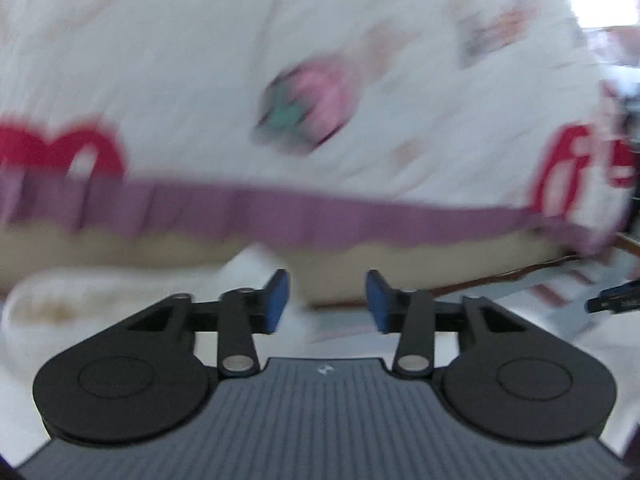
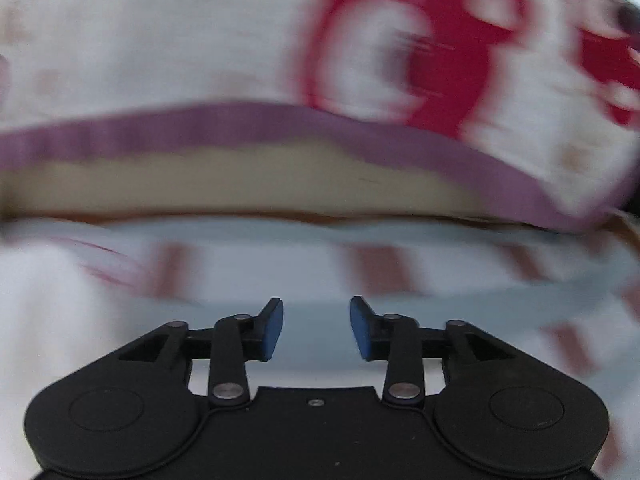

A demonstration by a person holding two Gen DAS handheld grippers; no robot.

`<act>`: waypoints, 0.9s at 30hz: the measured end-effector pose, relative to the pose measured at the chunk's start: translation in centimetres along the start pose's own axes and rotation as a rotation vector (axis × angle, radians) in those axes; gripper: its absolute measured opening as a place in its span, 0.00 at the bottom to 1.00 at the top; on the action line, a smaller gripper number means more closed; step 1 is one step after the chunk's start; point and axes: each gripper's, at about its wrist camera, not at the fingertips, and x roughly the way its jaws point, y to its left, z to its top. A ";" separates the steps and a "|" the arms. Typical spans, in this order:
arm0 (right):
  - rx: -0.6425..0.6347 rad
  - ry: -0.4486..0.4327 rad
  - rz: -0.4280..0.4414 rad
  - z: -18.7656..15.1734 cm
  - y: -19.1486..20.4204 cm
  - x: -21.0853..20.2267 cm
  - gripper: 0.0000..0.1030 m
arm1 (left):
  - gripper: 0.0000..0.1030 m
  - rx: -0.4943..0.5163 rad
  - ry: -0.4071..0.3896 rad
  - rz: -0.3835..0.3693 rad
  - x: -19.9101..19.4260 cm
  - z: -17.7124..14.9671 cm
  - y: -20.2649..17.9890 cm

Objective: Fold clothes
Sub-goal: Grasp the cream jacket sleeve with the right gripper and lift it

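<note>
Both tongs (image 1: 327,300) (image 2: 316,328) gape over bedding (image 2: 280,280) (blurred).

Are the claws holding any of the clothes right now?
No. The left claw and the right claw are both open with nothing between their blue pads. The white printed cloth with a purple edge lies beyond them, untouched.

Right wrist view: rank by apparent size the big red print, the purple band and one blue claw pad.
1. Purple band
2. Red print, close to it; blur makes this order unsure
3. Blue pad, smallest despite being nearest
</note>
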 end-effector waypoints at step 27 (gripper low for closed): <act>0.343 -0.041 0.091 -5.9 -14.1 -0.6 0.12 | 0.39 -0.047 0.372 0.137 6.8 -2.4 -3.2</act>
